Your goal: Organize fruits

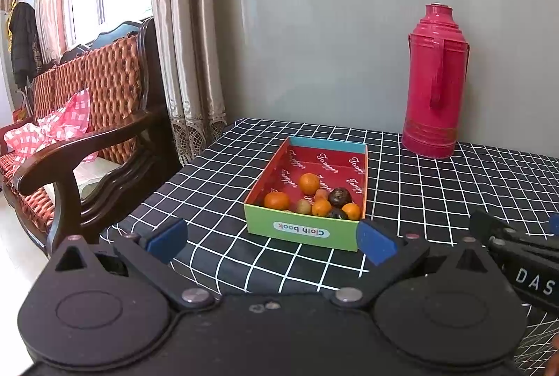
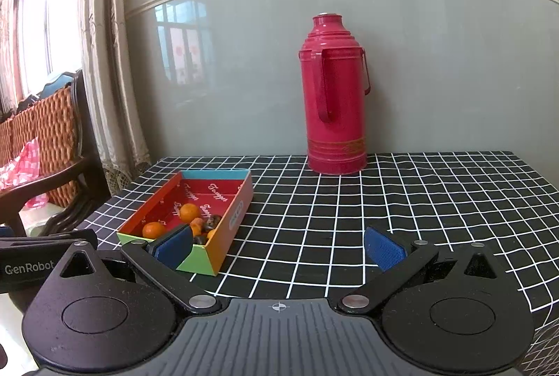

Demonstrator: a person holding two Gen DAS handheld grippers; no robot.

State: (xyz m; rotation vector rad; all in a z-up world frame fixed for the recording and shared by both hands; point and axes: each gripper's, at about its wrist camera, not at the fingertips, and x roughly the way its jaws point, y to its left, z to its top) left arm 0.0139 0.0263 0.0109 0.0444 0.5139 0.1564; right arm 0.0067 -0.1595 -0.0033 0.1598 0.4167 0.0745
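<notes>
A shallow cardboard box with a green front and red inside stands on the checked tablecloth. Several fruits lie at its near end: small oranges, a dark round fruit and a pale one. My left gripper hangs open just in front of the box, nothing between its blue pads. In the right wrist view the box sits to the left with the oranges showing. My right gripper is open and empty above bare cloth, its left pad overlapping the box's near corner.
A tall red thermos stands at the back against the grey wall, also in the right wrist view as the thermos. A wooden sofa with a pink checked cloth sits left of the table. Curtains hang by the table's back left corner.
</notes>
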